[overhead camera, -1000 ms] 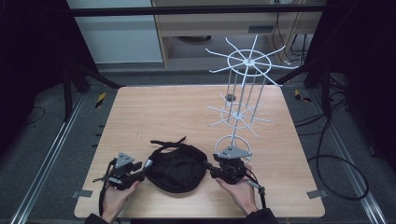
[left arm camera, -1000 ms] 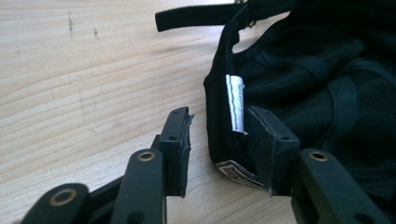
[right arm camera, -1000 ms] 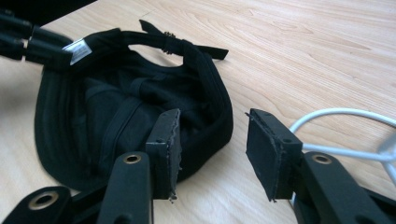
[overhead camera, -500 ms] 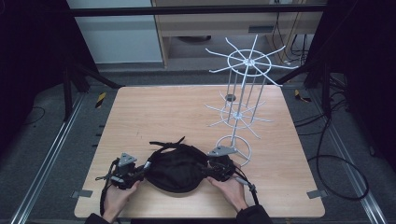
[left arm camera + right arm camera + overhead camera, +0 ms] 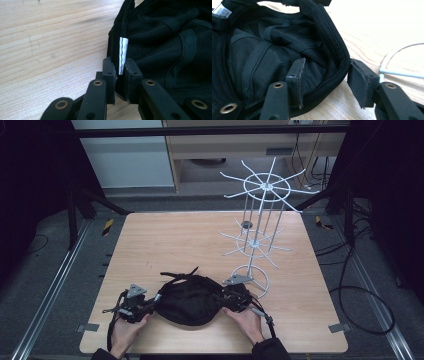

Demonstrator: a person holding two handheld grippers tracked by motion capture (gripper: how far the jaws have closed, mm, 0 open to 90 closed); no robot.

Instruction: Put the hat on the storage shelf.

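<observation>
Two grippers are working the black cap point(image 5: 189, 300) at the table's point(image 5: 200, 240) near edge: left gripper point(image 5: 120, 75) clamping its rim, right gripper point(image 5: 324, 82) straddling it agape, probably needing to close before lifting toward the wire rack point(image 5: 260, 235).

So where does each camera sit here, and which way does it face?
High view: above the person's side, looking forward and down at the wooden table; both hands and grippers enter from below.
Left gripper view: looks along its jaws, clamped on the black fabric cap rim.
Right gripper view: jaws open astride that cap's rim.
Shared: cap, table.
</observation>
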